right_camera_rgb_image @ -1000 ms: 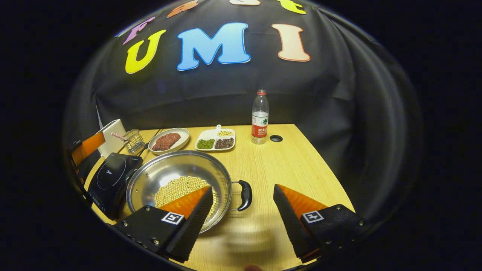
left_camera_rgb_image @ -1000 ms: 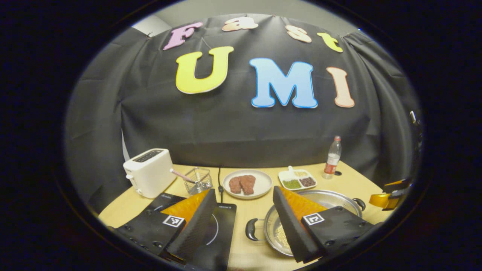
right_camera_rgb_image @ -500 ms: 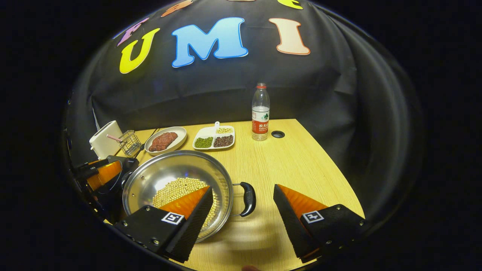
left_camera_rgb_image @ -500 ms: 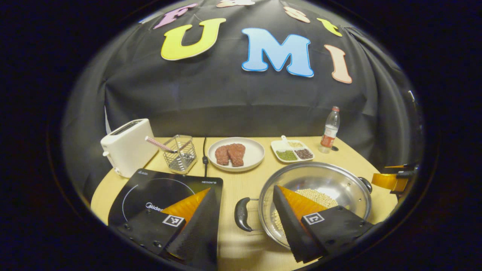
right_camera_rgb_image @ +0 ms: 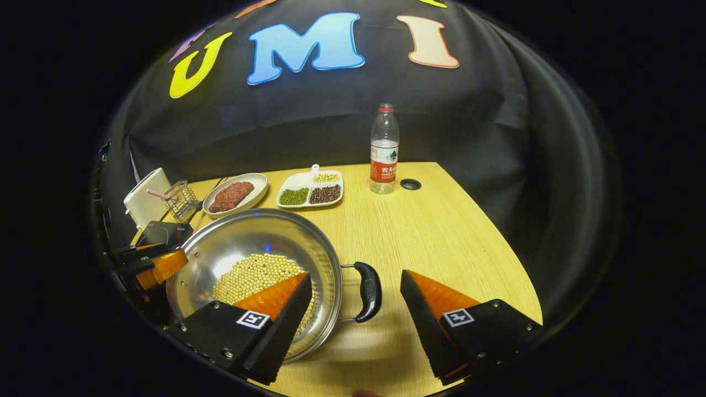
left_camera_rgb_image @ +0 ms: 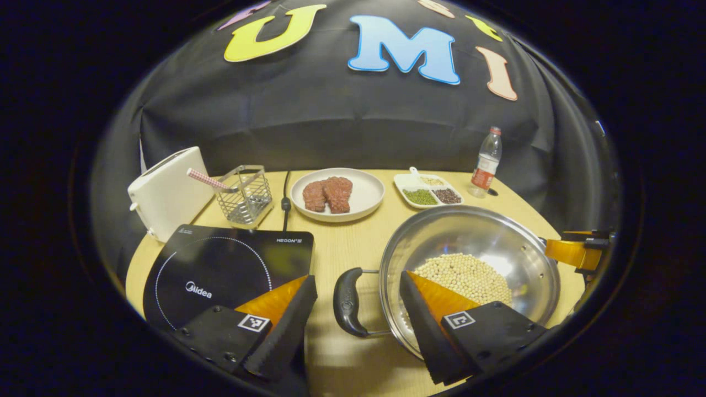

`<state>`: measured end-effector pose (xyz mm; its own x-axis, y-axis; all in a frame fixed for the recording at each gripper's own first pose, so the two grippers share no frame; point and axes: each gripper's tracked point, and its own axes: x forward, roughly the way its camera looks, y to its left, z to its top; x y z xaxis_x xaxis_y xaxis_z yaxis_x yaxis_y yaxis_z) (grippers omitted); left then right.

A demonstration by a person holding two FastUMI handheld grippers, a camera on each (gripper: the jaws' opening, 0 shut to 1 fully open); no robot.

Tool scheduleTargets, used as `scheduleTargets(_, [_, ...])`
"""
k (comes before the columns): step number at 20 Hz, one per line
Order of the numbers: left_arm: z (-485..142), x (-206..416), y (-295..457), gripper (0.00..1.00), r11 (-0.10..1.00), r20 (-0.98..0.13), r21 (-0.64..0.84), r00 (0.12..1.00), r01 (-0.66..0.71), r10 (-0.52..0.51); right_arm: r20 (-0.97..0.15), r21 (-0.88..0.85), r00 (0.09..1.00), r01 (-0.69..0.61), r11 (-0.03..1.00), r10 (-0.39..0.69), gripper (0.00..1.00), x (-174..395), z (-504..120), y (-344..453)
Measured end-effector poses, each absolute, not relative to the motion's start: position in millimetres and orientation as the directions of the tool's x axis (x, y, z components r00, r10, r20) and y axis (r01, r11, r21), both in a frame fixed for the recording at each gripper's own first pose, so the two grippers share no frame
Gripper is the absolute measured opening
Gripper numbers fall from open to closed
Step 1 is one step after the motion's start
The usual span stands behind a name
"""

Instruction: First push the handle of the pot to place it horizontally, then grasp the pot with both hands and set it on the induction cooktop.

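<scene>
Surface: pale wood surface (right_camera_rgb_image: pixel 441 231) before black cloth, lower half of both views.
Pot: one steel pot (left_camera_rgb_image: pixel 485 248), lower right of the left gripper view, lower left of the right gripper view (right_camera_rgb_image: pixel 248 242), resting on the surface beside the cooktop, pale beans inside.
Handles: two dark loop handles, one at lower centre of each view (left_camera_rgb_image: pixel 346 302) (right_camera_rgb_image: pixel 368 291).
Cooktop: one black induction cooktop (left_camera_rgb_image: pixel 220 264), lower left; "Midea" printed on its glass.
Left tool: left tool (left_camera_rgb_image: pixel 358 325) wide open, fingers astride the near handle, not touching it.
Right tool: right tool (right_camera_rgb_image: pixel 356 325) wide open, straddling the other handle, clear of it.
Others: one white toaster (left_camera_rgb_image: pixel 165 193); one wire basket (left_camera_rgb_image: pixel 245 193); one plate with two meat pieces (left_camera_rgb_image: pixel 336 194); one divided dish of three bean sorts (left_camera_rgb_image: pixel 427 190); one water bottle (right_camera_rgb_image: pixel 384 149), label too small to read.
</scene>
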<state>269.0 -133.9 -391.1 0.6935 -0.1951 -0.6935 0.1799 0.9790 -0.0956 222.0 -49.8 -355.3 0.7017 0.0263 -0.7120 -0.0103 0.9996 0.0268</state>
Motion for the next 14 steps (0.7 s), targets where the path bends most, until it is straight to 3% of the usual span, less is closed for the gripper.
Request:
scheduleTargets(5, [-404.6, 273.0, -139.5, 0.97, 0.978, -0.712, -0.104, 0.673, 0.179, -0.199, -0.727, 0.011, 0.686, -0.002, 1.0, 0.009, 0.98, 227.7, -371.5, -50.3])
scheduleTargets(6, [-405.4, 272.9, -140.6, 0.92, 0.978, -0.714, -0.102, 0.671, 0.181, -0.199, -0.73, 0.009, 0.684, -0.001, 1.0, 0.007, 0.98, 228.4, -373.2, -51.0])
scheduleTargets(8, [-409.0, 273.6, -144.5, 0.97, 0.978, -0.719, -0.104, 0.666, 0.182, -0.2, -0.716, 0.015, 0.698, 0.014, 1.0, 0.0, 0.99, 236.4, -372.6, -52.8])
scheduleTargets(10, [-410.6, 273.0, -145.9, 0.95, 0.979, -0.722, -0.106, 0.664, 0.175, -0.197, -0.722, 0.045, 0.692, 0.032, 0.998, 0.01, 0.9, 240.1, -374.9, -54.1])
scheduleTargets(13, [-413.2, 270.4, -147.3, 0.88, 0.98, -0.729, -0.109, 0.657, 0.164, -0.191, -0.754, 0.05, 0.657, 0.035, 0.998, 0.015, 0.89, 235.1, -386.8, -58.1])
scheduleTargets(14, [-414.1, 270.4, -148.0, 0.91, 0.981, -0.73, -0.11, 0.656, 0.162, -0.19, -0.755, 0.046, 0.655, 0.027, 0.999, 0.017, 0.89, 235.7, -389.0, -58.0])
